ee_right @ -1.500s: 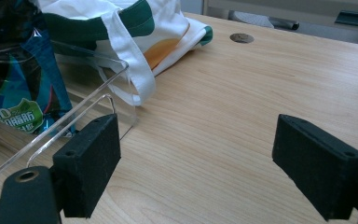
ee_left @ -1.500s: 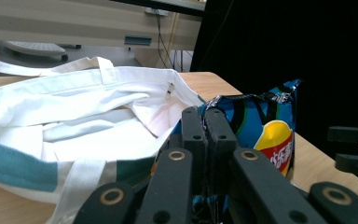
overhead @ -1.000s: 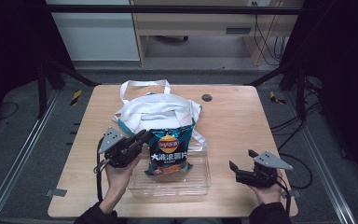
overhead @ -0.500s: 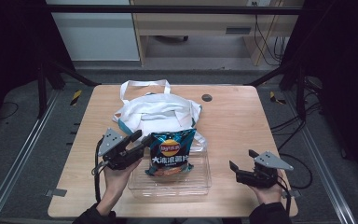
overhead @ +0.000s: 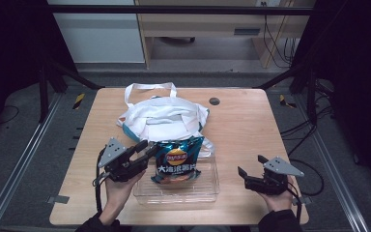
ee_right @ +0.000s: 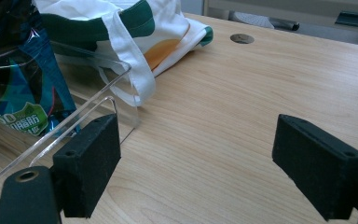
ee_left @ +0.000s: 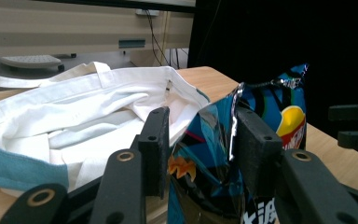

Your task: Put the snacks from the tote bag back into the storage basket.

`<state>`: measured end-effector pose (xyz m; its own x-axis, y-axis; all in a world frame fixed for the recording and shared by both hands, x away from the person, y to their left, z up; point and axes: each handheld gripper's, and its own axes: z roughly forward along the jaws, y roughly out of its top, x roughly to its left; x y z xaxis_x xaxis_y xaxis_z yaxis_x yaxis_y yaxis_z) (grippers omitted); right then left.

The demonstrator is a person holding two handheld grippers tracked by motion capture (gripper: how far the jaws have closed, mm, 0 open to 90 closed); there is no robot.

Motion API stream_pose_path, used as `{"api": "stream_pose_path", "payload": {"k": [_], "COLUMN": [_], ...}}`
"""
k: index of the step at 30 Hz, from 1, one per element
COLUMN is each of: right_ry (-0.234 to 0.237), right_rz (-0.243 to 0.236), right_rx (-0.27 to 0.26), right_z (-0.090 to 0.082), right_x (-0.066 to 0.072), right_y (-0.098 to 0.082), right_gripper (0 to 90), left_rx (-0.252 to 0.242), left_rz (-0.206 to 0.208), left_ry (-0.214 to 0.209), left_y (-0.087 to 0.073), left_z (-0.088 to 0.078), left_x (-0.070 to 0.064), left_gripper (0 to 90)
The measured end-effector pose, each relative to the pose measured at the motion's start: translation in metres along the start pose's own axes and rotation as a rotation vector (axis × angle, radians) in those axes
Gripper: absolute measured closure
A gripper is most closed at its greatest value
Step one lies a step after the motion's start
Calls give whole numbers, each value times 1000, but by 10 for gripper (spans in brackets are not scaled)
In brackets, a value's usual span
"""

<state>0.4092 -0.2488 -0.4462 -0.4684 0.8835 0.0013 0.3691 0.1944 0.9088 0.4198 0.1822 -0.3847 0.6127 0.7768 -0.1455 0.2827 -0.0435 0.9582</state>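
Observation:
A blue chip bag [overhead: 176, 162] leans in a clear plastic tray [overhead: 207, 189] at the table's front. My left gripper [overhead: 146, 147] is at the bag's upper left corner. In the left gripper view the bag's [ee_left: 261, 107] crinkled top edge stands between the jaws of this gripper [ee_left: 198, 135], which are apart and not squeezing it. They have just been opening, then closing slightly. My right gripper [overhead: 250, 165] rests open to the right of the tray; between its pads [ee_right: 196, 158] is bare wood. A white tote bag [overhead: 164, 118] lies behind the tray.
The tote's handles [overhead: 149, 87] spread toward the far edge. A round dark hole [overhead: 214, 101] sits in the tabletop at the back right. The tray's clear wall [ee_right: 74, 121] is to the left of the right gripper. Bare wood spans the table's right half.
The left jaws have widened around the bag's top. The chip bag has sunk from upright in front of the tote to leaning lower in the tray. The right gripper has stayed put.

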Motion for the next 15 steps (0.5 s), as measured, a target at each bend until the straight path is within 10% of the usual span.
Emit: {"api": "stream_pose_path", "payload": {"k": [6, 15], "right_ry": [0, 0], "right_rz": [0, 0], "right_rx": [-1, -1], "right_z": [0, 0], "right_x": [0, 0], "right_y": [0, 0], "right_gripper": [154, 154], "left_rx": [8, 19], "left_rz": [8, -39], "left_ry": [-18, -65], "left_y": [-3, -2], "left_z": [-4, -7], "left_x": [-5, -11], "left_gripper": [612, 891]}}
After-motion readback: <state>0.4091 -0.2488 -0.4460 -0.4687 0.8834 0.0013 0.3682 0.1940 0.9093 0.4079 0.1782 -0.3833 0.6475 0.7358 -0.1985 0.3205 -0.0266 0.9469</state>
